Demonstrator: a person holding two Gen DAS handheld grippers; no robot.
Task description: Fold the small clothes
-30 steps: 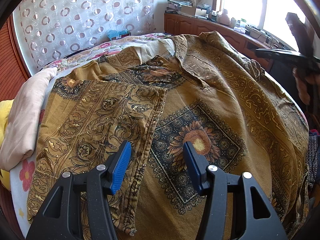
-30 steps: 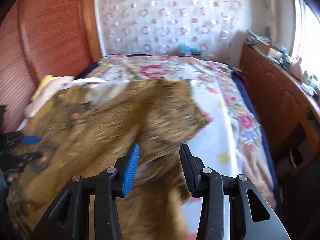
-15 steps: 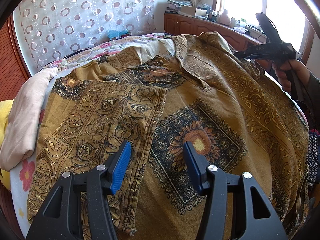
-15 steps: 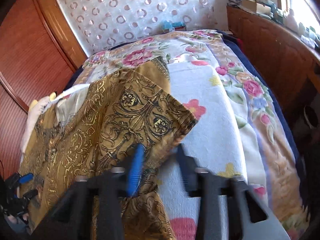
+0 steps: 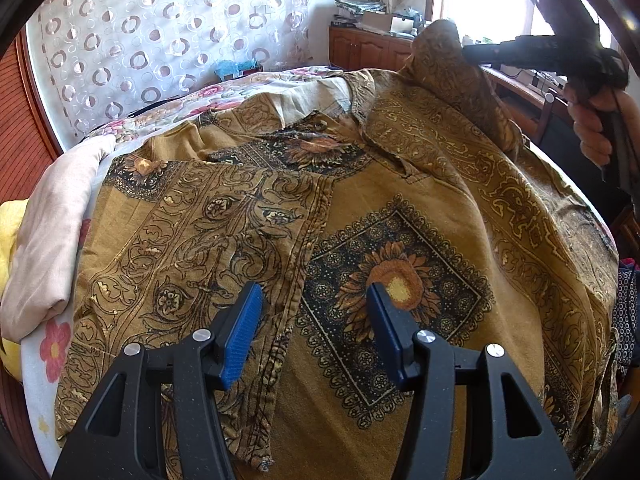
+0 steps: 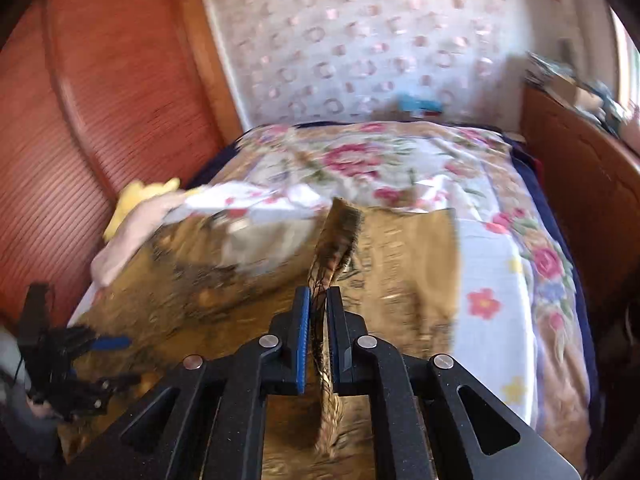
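**Right sleeve pinched, fold can start**

Left gripper (image 5: 314,312) unchanged: half open, empty, hovering over the ochre printed shirt (image 5: 400,216) spread on the bed (image 6: 504,264). Right gripper (image 6: 318,308) was open a second ago; now jaws closing on the sleeve (image 6: 336,236), fabric between the pads, lifted. Next, I judge: carry it across the shirt body.

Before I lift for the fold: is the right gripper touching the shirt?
Touching. In the right wrist view the right gripper is closing, with a bunched edge of the mustard patterned shirt between its pads.
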